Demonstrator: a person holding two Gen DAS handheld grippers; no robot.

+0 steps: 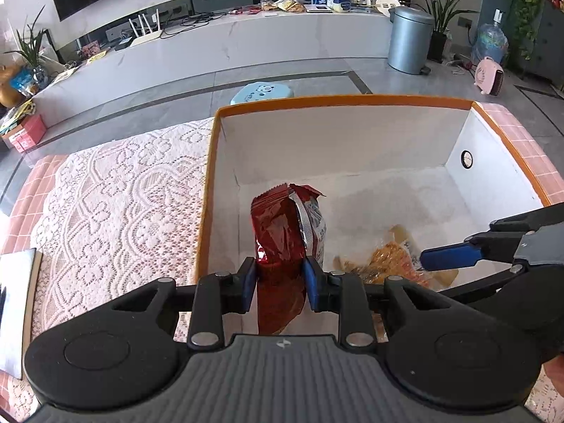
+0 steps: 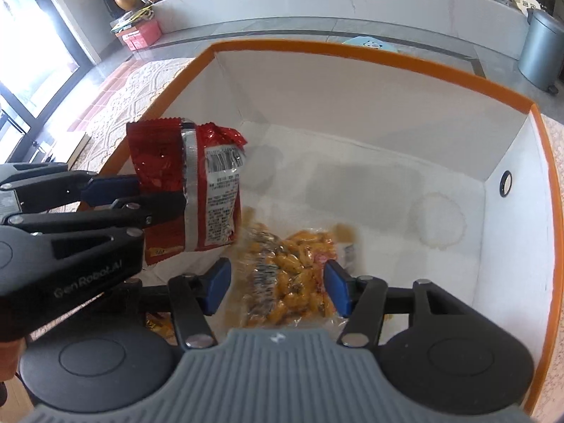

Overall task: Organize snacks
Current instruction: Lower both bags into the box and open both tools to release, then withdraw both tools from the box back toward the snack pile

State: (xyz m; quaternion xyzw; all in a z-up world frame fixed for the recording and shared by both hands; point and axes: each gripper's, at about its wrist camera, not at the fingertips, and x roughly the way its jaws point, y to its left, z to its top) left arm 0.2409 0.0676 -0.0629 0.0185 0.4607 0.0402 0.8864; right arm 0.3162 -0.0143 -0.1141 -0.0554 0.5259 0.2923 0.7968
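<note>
- Nearest the left wrist lens: ribbed grey housing, black linkages, blue rubber pads of the left gripper (image 1: 281, 275) clamped tight on a red foil snack packet (image 1: 285, 236), pinched at mid-body.
- Held roughly upright inside the storage box (image 1: 338, 100), by its left wall; crinkled glossy foil, serrated top edge, silver back seam, white panel with barcode and small print in the right wrist view (image 2: 197, 190).
- Right gripper (image 2: 278, 287) with jaws about half apart, pads pressing both sides of a clear cellophane bag of orange-yellow snacks (image 2: 289, 275), so gripping it.
- Bag down low near the white box floor; touching it or not, cannot tell. Film wrinkled and shiny, contents small, oblong, lumpy; seen just right of the red packet in the left wrist view (image 1: 387, 264).
- Box rectangular, deep, smooth matt white inside, orange-trimmed rim, small round black-ringed hole (image 1: 466, 159) in the right end wall.
- Under the box, white lace cloth (image 1: 116, 197), openwork floral pattern, over a pink grid-checked surface (image 1: 38, 183).
</note>
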